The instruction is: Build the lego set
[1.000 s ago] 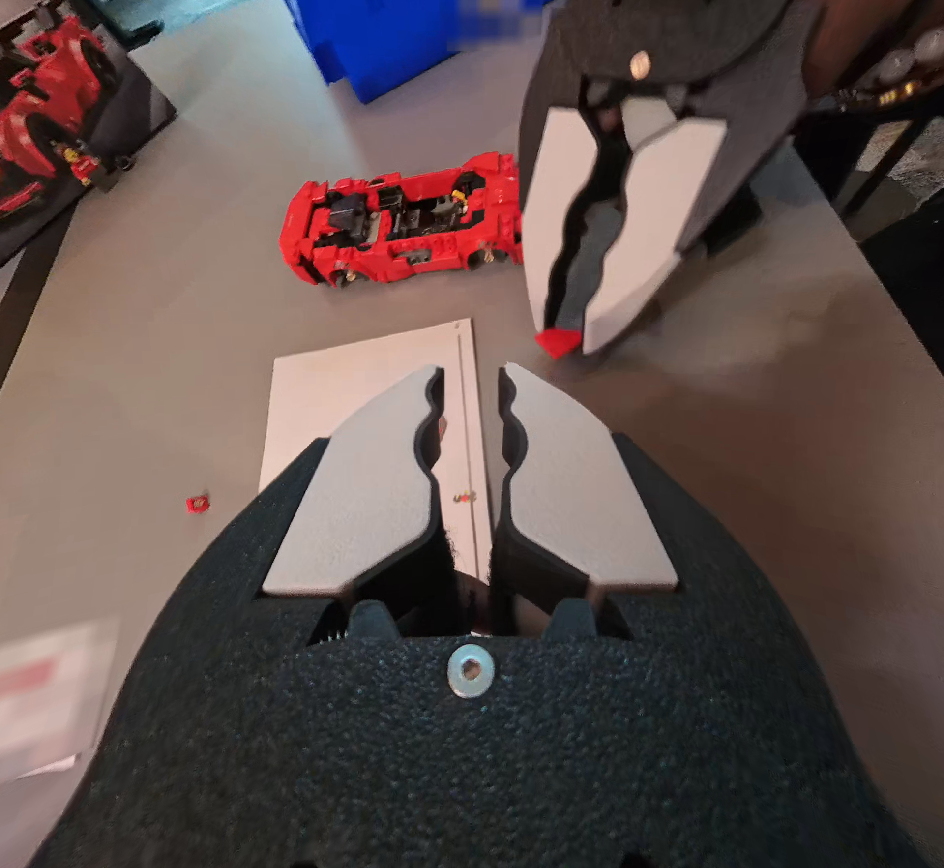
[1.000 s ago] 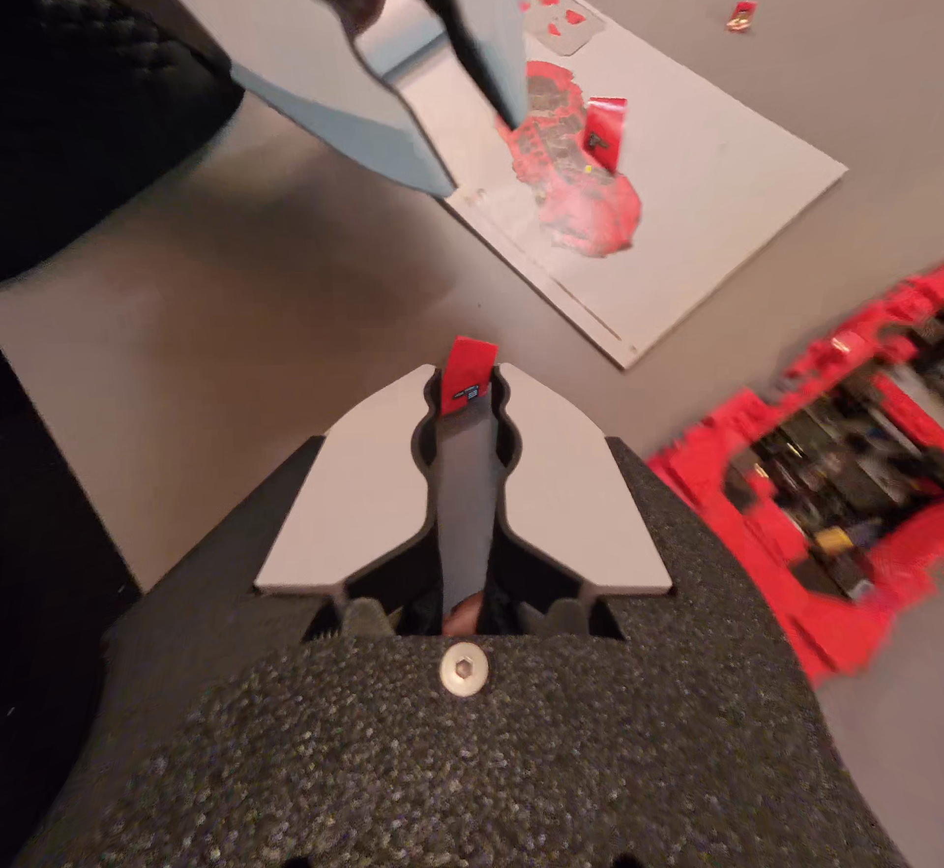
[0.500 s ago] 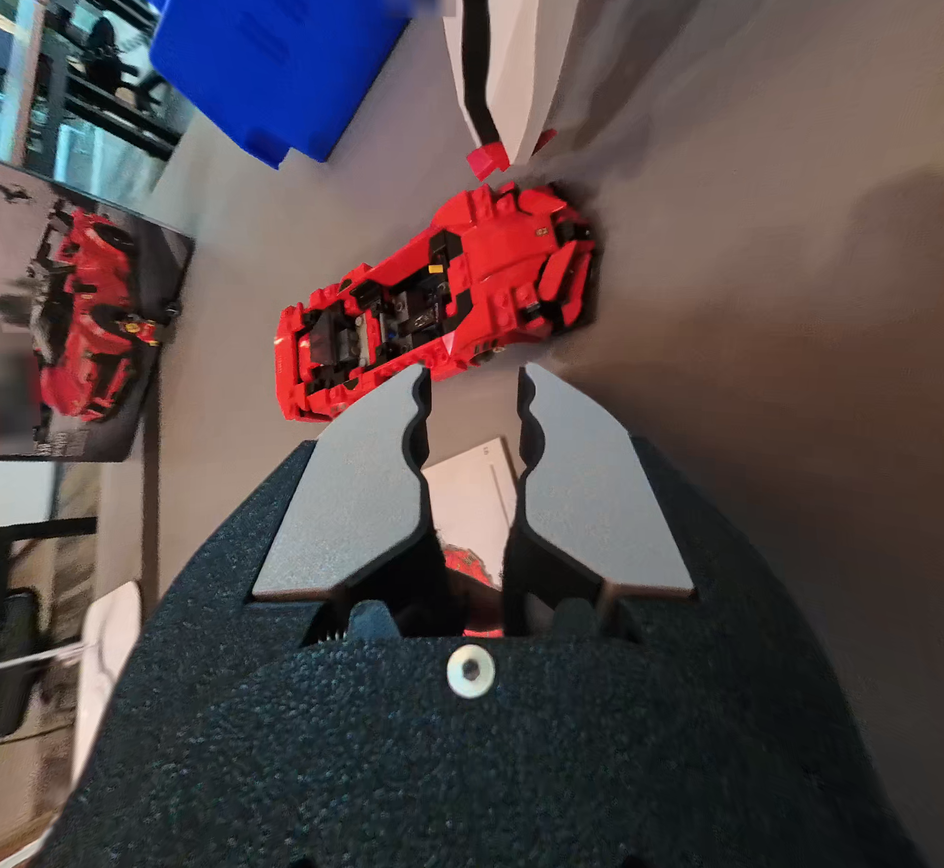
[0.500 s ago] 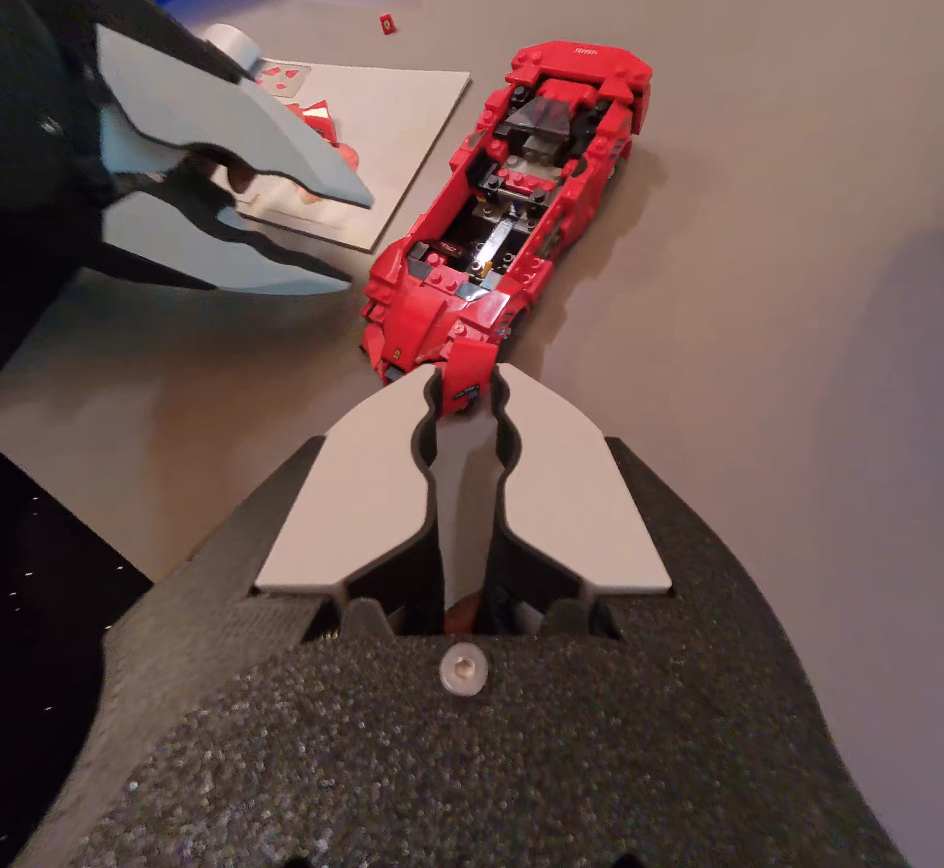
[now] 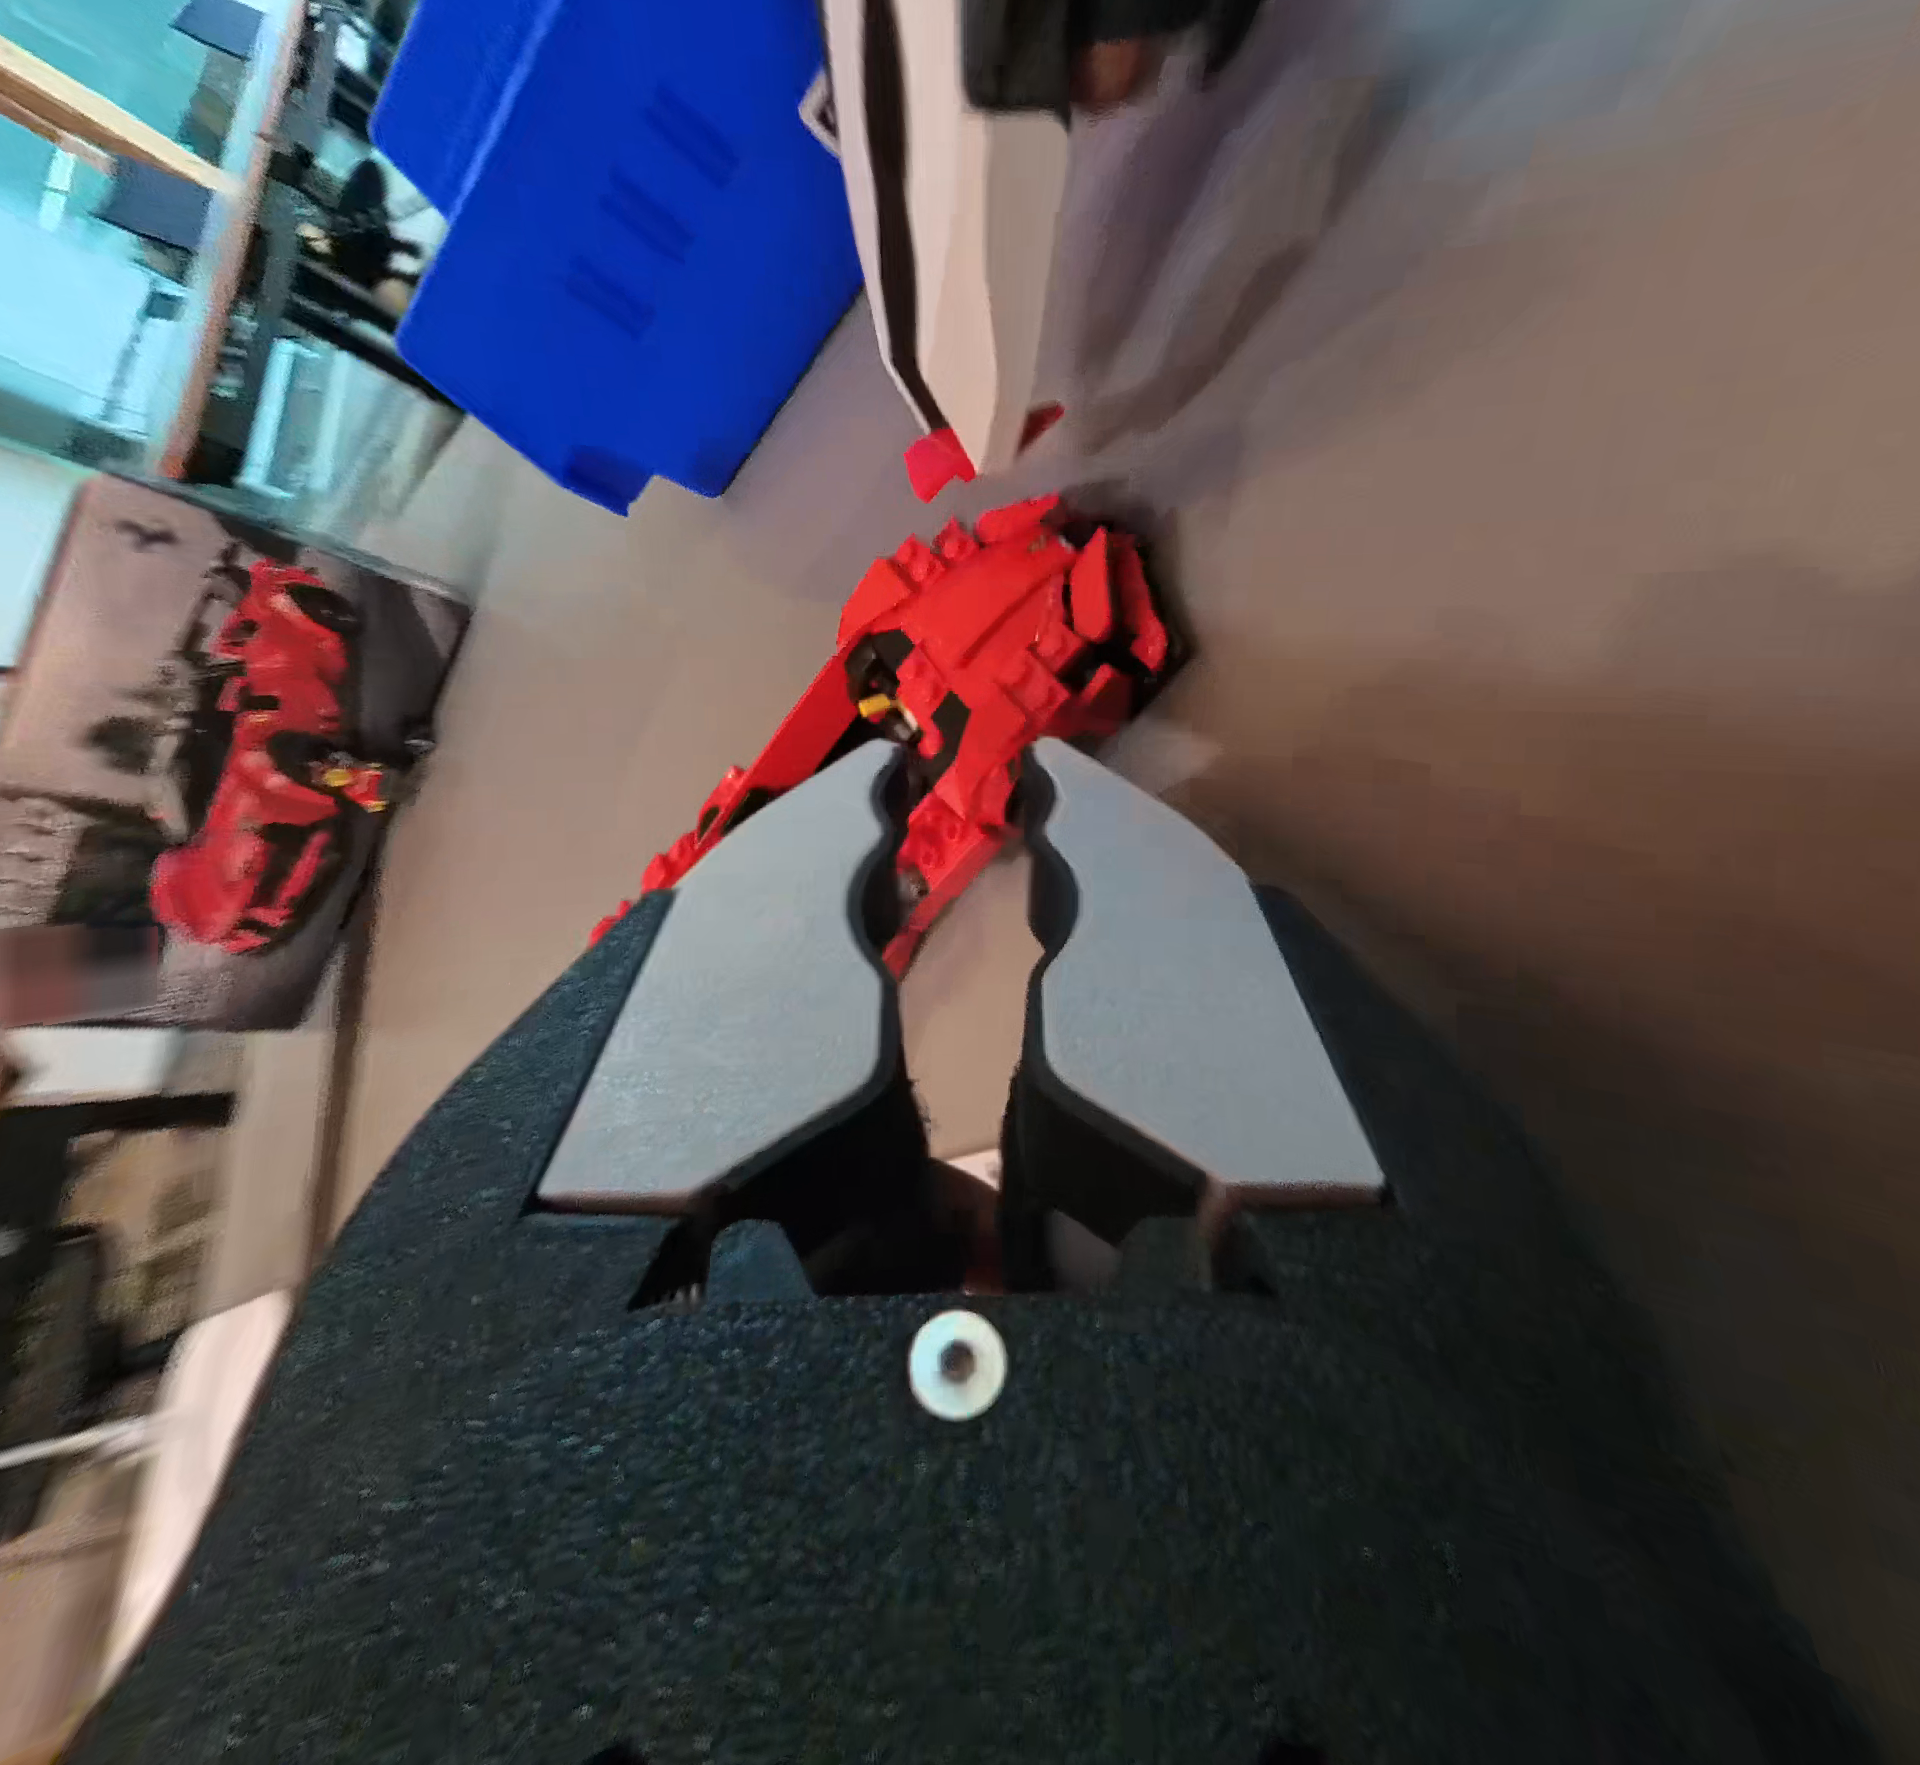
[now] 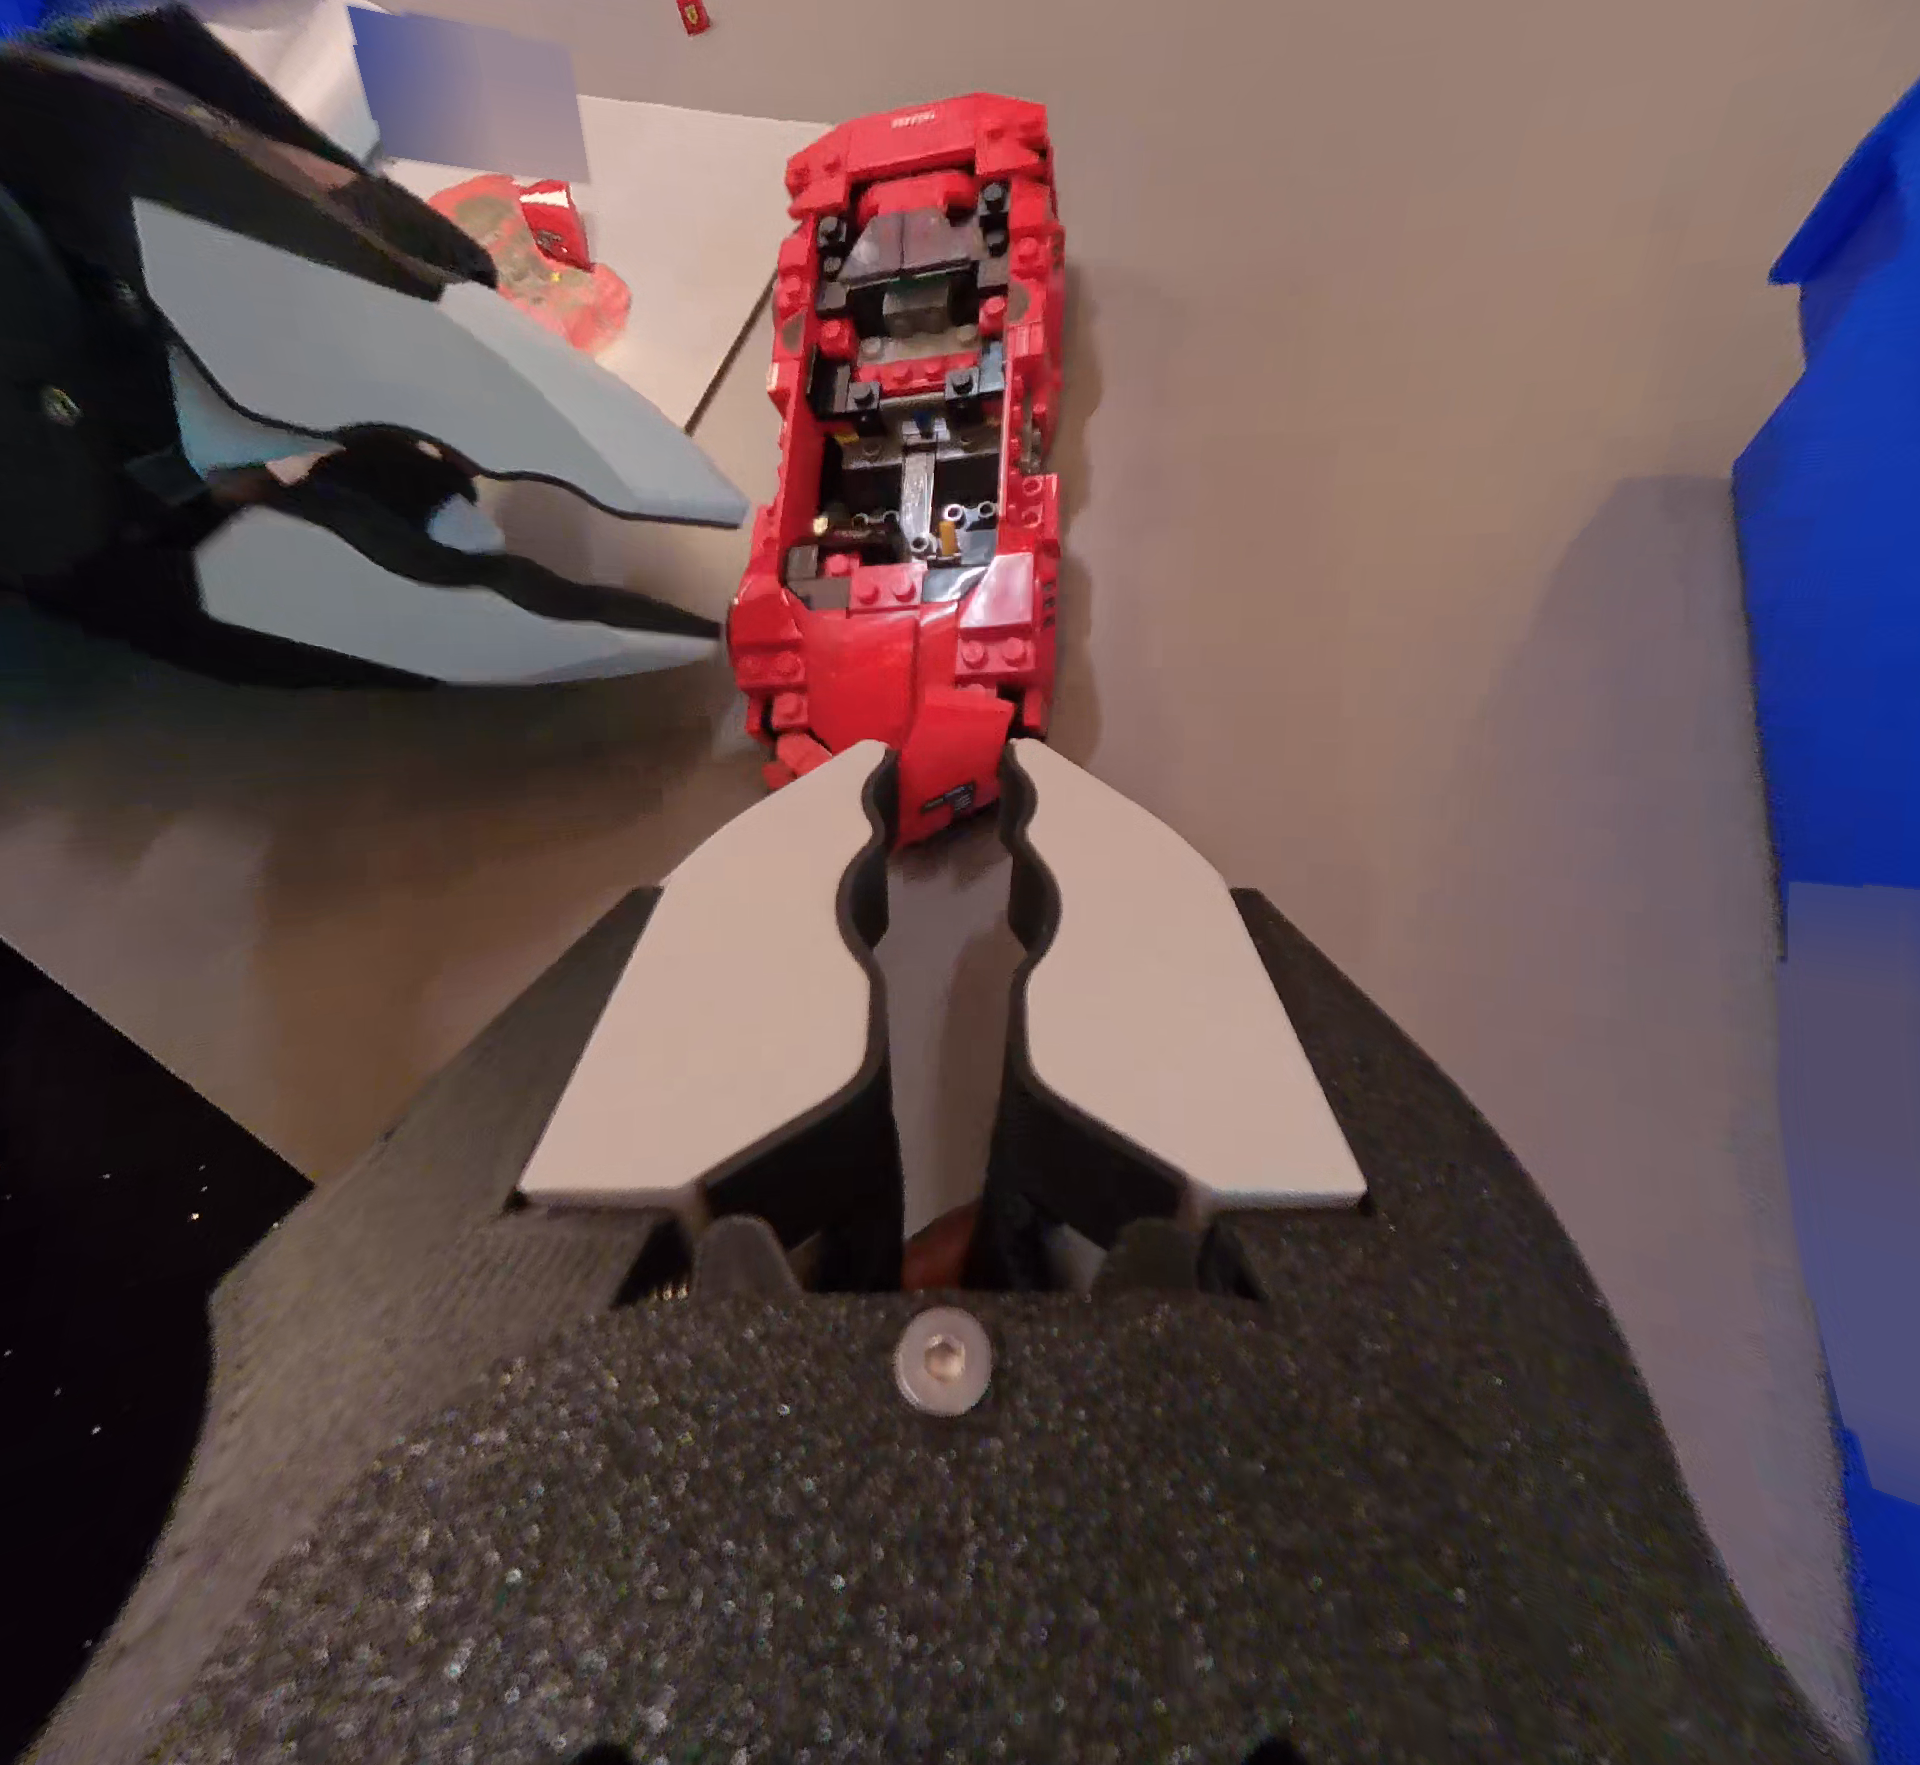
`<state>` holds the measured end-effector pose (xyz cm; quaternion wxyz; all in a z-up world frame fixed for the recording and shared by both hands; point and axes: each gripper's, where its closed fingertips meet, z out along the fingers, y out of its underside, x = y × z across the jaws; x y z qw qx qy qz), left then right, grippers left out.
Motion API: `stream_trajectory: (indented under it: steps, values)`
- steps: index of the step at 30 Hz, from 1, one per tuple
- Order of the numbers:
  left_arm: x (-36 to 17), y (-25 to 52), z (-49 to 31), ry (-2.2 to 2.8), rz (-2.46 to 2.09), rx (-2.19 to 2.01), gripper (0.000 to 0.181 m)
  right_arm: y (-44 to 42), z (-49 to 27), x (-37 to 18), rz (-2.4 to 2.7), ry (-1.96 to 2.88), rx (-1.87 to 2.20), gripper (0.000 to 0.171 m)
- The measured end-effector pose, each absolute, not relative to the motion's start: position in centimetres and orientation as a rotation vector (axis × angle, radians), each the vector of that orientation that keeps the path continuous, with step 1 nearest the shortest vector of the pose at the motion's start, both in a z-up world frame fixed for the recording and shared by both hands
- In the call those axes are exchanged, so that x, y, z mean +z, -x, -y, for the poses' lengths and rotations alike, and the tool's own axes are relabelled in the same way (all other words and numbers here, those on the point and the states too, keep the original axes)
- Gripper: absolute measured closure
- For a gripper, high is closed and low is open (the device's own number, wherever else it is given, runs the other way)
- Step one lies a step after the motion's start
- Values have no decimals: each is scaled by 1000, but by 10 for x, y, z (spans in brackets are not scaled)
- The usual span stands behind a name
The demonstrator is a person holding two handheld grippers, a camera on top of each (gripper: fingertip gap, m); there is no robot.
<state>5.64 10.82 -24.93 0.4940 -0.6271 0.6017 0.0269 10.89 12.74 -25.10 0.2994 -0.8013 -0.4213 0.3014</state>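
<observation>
The red lego car (image 6: 914, 427), its top open, lies on the grey table (image 6: 1351, 365). My right gripper (image 6: 943, 765) is shut on a small red curved piece (image 6: 951, 780), held at the car's near end, just above the nose. In the left wrist view the same piece (image 5: 935, 468) hangs from the right gripper's fingers (image 5: 966, 292) just above the car (image 5: 997, 635). My left gripper (image 5: 961, 765) is open and empty, tips beside the car's flank. It also shows in the right wrist view (image 6: 727, 577), to the car's left.
A white instruction sheet (image 6: 686, 261) lies left of the car, with a small red tile (image 6: 692, 11) on the table beyond it. A blue bin (image 5: 623, 157) stands close by and shows at the right in the right wrist view (image 6: 1849, 572). The set's box (image 5: 229, 749) lies farther left.
My right gripper carried the red piece from over the instruction sheet to the car's nose. My left gripper turned, opened wider and closed in on the car's side.
</observation>
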Motion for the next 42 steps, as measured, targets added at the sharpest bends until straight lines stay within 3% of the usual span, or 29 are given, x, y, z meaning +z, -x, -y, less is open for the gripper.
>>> stream_trajectory:
  steps: [5,8,23,42]
  values:
    - [-214,-65,-101,1659,-1406,-536,176,-105,-132,-250,1345,2135,742,153]
    - [-207,-64,-113,1643,-1484,-687,178,-105,-140,-250,1472,2132,721,153]
    - [-244,-85,-144,1513,-1902,-590,180,-101,-143,-261,1632,2175,603,153]
    - [-253,-101,-143,1455,-1965,-599,181,-100,-144,-263,1773,2161,490,153]
